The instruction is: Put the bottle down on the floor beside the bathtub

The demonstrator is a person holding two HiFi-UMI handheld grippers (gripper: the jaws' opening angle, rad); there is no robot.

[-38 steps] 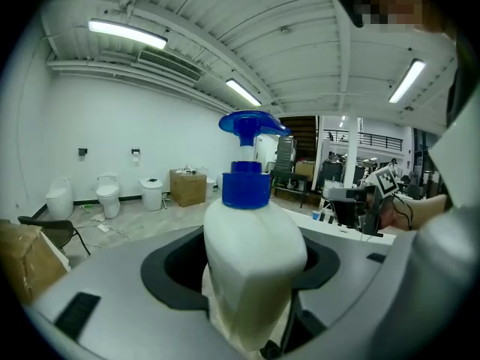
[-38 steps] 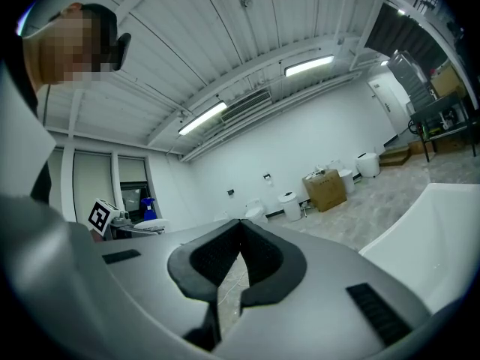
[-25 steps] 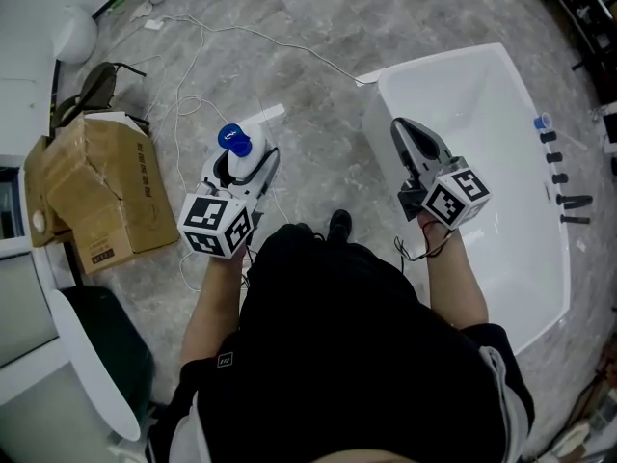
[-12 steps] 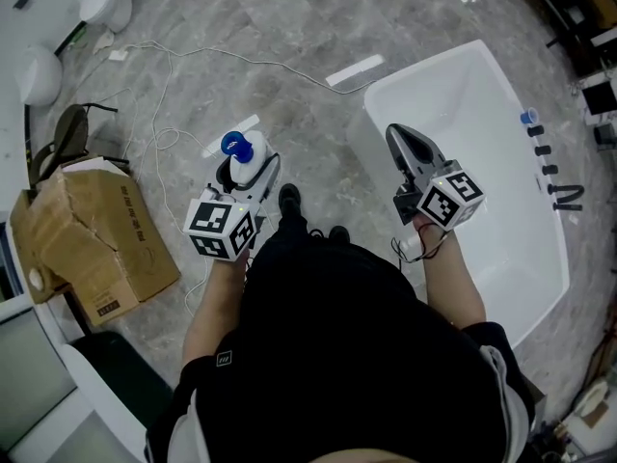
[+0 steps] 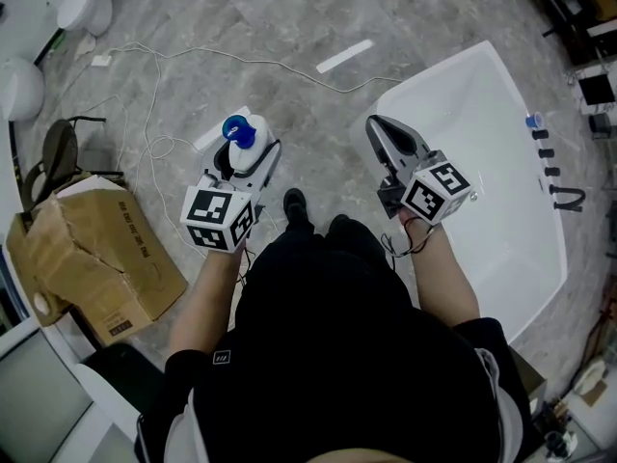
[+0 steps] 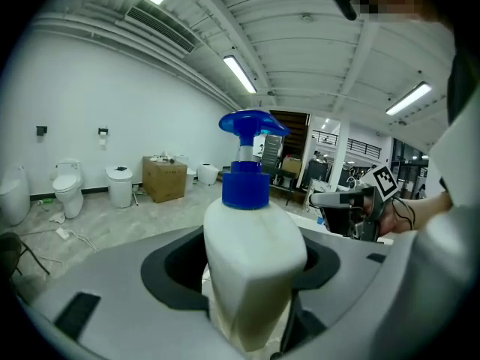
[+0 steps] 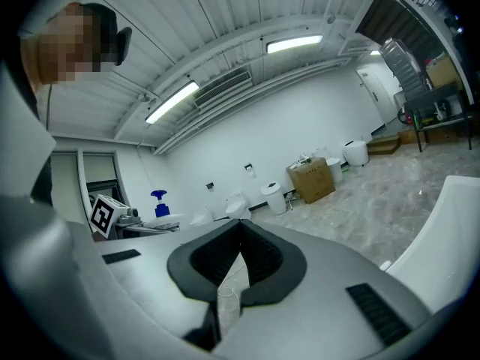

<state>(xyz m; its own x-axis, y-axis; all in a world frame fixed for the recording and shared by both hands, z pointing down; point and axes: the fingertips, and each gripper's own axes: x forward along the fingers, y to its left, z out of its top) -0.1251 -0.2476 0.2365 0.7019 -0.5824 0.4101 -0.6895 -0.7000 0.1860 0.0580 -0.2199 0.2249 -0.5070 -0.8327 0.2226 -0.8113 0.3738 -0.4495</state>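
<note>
- Above the floor (image 5: pixel 289 27), just left of the bathtub (image 5: pixel 453 95), the left gripper (image 5: pixel 253 165) is pinching the white bottle (image 5: pixel 246 152) upright by its body, seemingly well off the ground. The right gripper (image 5: pixel 378 128) is hanging empty, its jaws pressed together.
- Letting go at this height is risking a drop or tip-over, and a cable (image 5: pixel 154 148) lying below could unsettle the base.
- Print on the cardboard box (image 5: pixel 106 249) is showing too small to read, and the bottle is showing no label.

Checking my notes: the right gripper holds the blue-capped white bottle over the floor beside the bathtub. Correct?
No: the left gripper holds that bottle, as the left gripper view shows; the right gripper has empty jaws. The rest stands.
</note>
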